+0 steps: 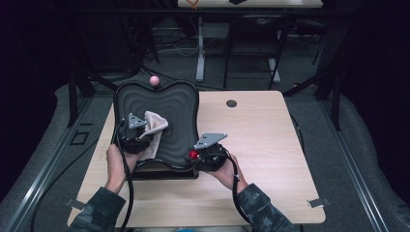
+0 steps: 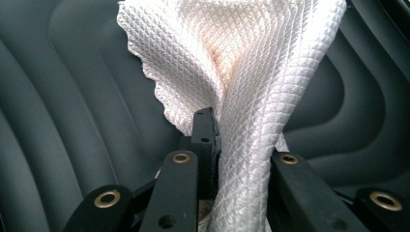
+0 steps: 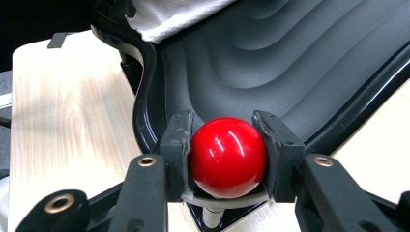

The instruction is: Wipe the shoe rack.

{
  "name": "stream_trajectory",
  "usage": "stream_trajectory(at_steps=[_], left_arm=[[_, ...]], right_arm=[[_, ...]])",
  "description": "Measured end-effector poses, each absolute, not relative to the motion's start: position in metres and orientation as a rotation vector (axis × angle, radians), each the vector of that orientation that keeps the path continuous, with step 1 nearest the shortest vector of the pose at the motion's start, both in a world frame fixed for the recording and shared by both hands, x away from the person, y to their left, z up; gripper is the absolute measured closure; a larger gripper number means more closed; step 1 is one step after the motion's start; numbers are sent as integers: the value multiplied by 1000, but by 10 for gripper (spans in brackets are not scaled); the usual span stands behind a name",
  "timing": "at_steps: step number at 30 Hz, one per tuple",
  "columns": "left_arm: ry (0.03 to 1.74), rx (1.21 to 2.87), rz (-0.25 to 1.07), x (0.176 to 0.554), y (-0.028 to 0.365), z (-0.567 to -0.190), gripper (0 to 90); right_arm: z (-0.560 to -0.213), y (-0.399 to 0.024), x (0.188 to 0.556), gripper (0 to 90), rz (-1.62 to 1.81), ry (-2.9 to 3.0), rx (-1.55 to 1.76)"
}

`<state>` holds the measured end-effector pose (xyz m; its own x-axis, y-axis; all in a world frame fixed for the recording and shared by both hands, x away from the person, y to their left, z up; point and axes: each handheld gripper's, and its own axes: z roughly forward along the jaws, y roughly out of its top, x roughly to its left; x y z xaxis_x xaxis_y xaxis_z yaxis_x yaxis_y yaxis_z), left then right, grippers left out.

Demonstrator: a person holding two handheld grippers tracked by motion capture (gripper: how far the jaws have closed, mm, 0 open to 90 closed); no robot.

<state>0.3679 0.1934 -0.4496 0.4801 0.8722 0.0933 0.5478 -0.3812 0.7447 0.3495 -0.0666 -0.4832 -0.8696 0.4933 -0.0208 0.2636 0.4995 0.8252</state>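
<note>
**Op:** Since nobody gave me a task line, I can only judge from what I've got in hand: my left gripper [image 2: 212,145] is clamped on a bunch of white waffle-weave cloth [image 2: 232,72], held over the left half of the dark rippled tray [image 1: 179,104]. My right gripper [image 3: 227,154] has its jaws closed on either side of a red ball knob [image 3: 227,155] at the tray's near right corner.

**Obs:** So wiping the tray while you steady it?

**Op:** That's my guess (only a guess). If so, I'm at the start or somewhere in the middle; I see no dirt or streaks on the ridges to say how much is left.

**Obs:** What can't you make out?

**Op:** The stem under the red knob is mostly hidden by the jaws. The cloth's lower end is cut off behind my left jaws. There's a pink ball [image 1: 154,80] at the tray's far edge; whether it's another knob, I can't tell
</note>
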Motion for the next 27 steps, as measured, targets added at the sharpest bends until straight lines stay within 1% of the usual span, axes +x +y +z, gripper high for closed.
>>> stream_trajectory(at_steps=[3, 11, 27], left_arm=[[1167, 2081, 627, 363, 193, -453, 797], [1149, 2102, 645, 354, 191, -456, 798], [1147, 2146, 589, 337, 192, -464, 802]], right_arm=[[-483, -67, 350, 599, 1307, 2491, 642], [-484, -67, 349, 599, 1309, 2490, 637], [-485, -67, 349, 599, 1322, 2486, 627]])
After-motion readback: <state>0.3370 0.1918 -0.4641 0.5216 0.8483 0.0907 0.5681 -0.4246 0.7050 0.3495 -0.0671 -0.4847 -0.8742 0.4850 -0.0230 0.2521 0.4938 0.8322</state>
